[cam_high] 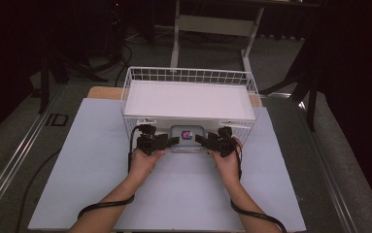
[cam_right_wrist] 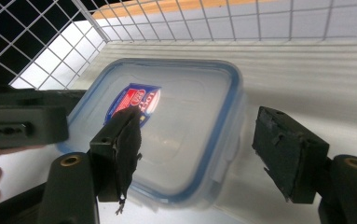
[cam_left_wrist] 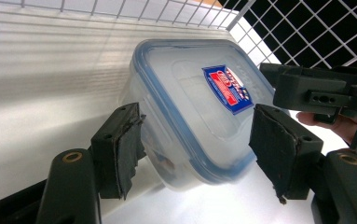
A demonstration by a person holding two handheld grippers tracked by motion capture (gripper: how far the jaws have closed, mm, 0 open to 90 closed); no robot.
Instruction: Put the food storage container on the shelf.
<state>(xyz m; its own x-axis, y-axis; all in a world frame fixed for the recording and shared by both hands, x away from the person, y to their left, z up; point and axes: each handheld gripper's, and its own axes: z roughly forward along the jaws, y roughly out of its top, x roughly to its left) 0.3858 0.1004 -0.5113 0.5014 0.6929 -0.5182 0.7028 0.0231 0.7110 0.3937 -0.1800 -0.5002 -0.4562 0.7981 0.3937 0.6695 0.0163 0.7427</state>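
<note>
container (cam_high: 187,137) label print too small to read; its base hidden behind basket (cam_high: 190,76) wire

Blue-and-red label (cam_left_wrist: 227,88) on food box lid (cam_left_wrist: 185,70), print illegible. "ID" marking (cam_high: 57,119) on floor at 9 o'clock.

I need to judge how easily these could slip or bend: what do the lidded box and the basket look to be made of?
The food container looks like clear, slightly frosted plastic, smooth and glossy, since the surface behind shows through it; its lid has a blue rim, probably a seal, and a printed label. The wire basket seems to be white-coated metal wire in an open grid.
</note>
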